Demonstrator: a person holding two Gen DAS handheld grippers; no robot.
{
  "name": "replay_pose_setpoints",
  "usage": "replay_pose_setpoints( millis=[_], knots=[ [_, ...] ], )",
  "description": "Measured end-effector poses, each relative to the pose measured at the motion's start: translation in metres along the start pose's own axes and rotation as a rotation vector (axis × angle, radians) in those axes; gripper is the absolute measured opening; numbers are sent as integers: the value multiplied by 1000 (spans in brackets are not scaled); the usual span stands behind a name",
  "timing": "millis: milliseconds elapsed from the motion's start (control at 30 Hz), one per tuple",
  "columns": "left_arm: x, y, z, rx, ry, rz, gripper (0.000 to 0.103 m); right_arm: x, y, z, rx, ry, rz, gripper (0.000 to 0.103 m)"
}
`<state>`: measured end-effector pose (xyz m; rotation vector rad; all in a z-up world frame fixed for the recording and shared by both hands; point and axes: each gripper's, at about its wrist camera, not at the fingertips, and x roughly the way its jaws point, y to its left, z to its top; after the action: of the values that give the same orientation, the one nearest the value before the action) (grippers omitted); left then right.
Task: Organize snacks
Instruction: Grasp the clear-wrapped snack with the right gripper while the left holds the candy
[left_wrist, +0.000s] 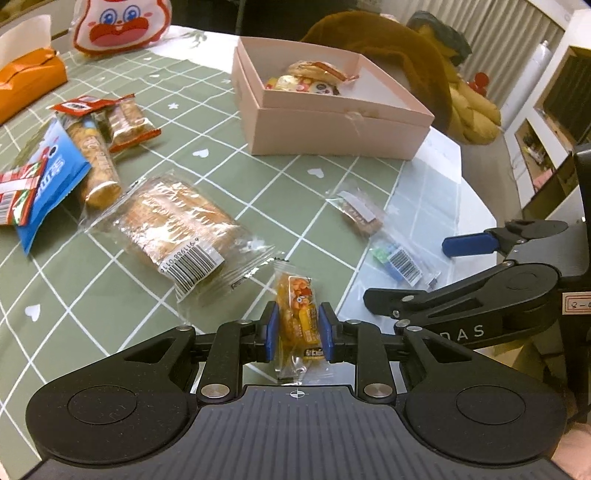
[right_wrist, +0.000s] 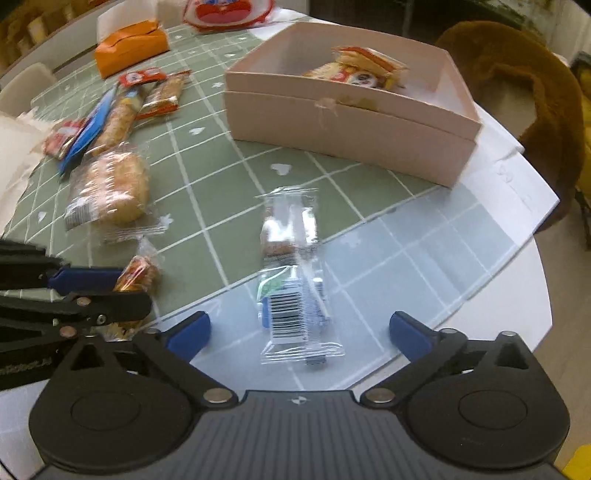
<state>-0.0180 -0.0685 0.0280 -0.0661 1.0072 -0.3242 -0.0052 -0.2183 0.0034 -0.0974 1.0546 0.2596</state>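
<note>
Left gripper (left_wrist: 298, 325) clamped on small orange snack packet (left_wrist: 298, 314), blue pads (left_wrist: 272, 328) pressing both long sides, packet low over the green checked tablecloth (left_wrist: 110, 302). Right gripper (right_wrist: 299, 332) spread wide, nothing pinched; clear-wrapped bar with barcode (right_wrist: 291, 273) lying flat on the cloth between and just ahead of its fingers, untouched. Pink box (left_wrist: 332, 129) open further back, a few wrapped snacks inside (left_wrist: 314, 79). Wrapped bread (left_wrist: 173, 225) left of the packet; pile of biscuit packs (left_wrist: 92, 147) beyond it. Orange tissue pack (left_wrist: 26, 85) at far left edge.
</note>
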Motion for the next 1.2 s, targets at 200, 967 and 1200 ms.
replay_pose_setpoints(
  millis=[200,967,1200],
  knots=[
    [-2,-11,-7,48,-16,49,25,2,2,3,28,8,-21,103],
    [-8,0,-14,-23,-46,67,26,12,12,42,5,-34,-12,60],
    [-8,0,-12,-34,-42,73,26,5,11,37,-8,-27,10,36]
  ],
)
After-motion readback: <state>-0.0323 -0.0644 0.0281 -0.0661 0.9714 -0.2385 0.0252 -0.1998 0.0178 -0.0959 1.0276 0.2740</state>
